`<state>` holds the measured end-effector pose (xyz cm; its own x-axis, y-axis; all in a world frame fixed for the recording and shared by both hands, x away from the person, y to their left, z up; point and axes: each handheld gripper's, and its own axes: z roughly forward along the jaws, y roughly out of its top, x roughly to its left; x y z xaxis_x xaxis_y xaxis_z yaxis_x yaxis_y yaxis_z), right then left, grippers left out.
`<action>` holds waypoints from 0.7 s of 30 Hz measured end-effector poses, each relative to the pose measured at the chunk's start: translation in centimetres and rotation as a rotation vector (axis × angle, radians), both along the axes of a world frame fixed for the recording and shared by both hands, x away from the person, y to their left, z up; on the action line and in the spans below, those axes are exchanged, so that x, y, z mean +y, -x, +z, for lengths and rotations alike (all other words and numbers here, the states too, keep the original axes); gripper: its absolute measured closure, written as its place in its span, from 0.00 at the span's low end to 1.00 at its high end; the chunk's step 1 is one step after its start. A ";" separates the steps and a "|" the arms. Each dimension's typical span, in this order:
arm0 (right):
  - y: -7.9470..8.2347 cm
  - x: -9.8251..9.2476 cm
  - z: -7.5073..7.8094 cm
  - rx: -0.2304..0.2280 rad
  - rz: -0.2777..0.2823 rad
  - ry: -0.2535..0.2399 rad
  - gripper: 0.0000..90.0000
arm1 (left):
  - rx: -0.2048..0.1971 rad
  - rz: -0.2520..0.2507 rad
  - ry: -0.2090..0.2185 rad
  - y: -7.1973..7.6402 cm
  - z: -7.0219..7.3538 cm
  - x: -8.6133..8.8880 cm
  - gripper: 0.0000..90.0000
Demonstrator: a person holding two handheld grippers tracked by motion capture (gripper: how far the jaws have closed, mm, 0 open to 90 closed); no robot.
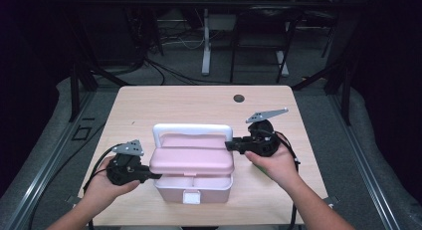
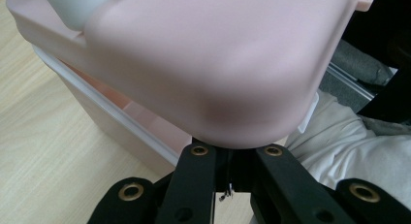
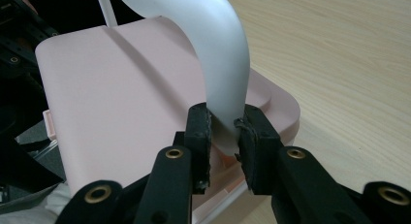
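Pink storage box (image 1: 193, 172) sits near my edge of the desk (image 1: 149, 105), lid ajar. My left gripper (image 1: 149, 176) is closed under the lid (image 1: 191, 158) corner, right gripper (image 1: 230, 146) clamps the white handle (image 1: 191, 129). Lid slipping off those closed jaws could slam it shut or skid the box.

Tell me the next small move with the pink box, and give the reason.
Probably lift the lid a little further with the left gripper. Its jaws sit shut at the lid's left edge, and a gap over the pink box shows it already partly raised. The right gripper clamps the white handle near its right end, steadying the box. Watch that the lid does not slip off.
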<state>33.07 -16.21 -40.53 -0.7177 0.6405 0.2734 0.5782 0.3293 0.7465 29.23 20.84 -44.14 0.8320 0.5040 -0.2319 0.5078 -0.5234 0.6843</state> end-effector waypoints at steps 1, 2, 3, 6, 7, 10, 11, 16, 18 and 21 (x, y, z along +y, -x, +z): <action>0.0 0.0 0.0 0.003 0.001 -0.003 0.84 | 0.001 0.001 0.001 0.0 0.1 0.0 0.99; 0.0 -0.1 -0.1 0.002 0.001 -0.005 0.84 | -0.001 0.001 -0.004 0.0 0.1 0.0 0.99; 0.0 -0.1 -0.1 0.001 0.002 -0.006 0.83 | -0.002 -0.001 -0.004 0.0 0.2 0.0 0.99; -0.1 -0.1 -0.1 0.003 -0.001 -0.013 0.83 | -0.009 -0.001 0.000 0.0 0.5 0.1 0.99; -0.1 -0.1 -0.1 0.005 -0.002 -0.014 0.83 | -0.012 0.001 -0.002 0.0 0.6 0.1 0.99; -0.1 -0.2 -0.1 0.002 -0.003 -0.016 0.83 | -0.012 0.001 -0.003 0.0 0.8 0.1 0.99; -0.1 -0.2 -0.1 0.002 -0.003 -0.016 0.83 | -0.012 0.001 -0.003 0.0 0.8 0.1 0.99; 0.1 -0.5 0.0 -0.001 -0.013 -0.021 0.81 | -0.015 0.003 -0.001 -0.1 0.9 0.1 0.99; 0.1 -1.1 0.0 -0.004 -0.032 -0.026 0.81 | -0.017 0.006 0.003 -0.2 1.2 0.1 0.99; 0.4 -1.6 0.0 -0.005 -0.040 -0.025 0.82 | -0.021 0.010 0.006 -0.3 1.4 0.1 0.99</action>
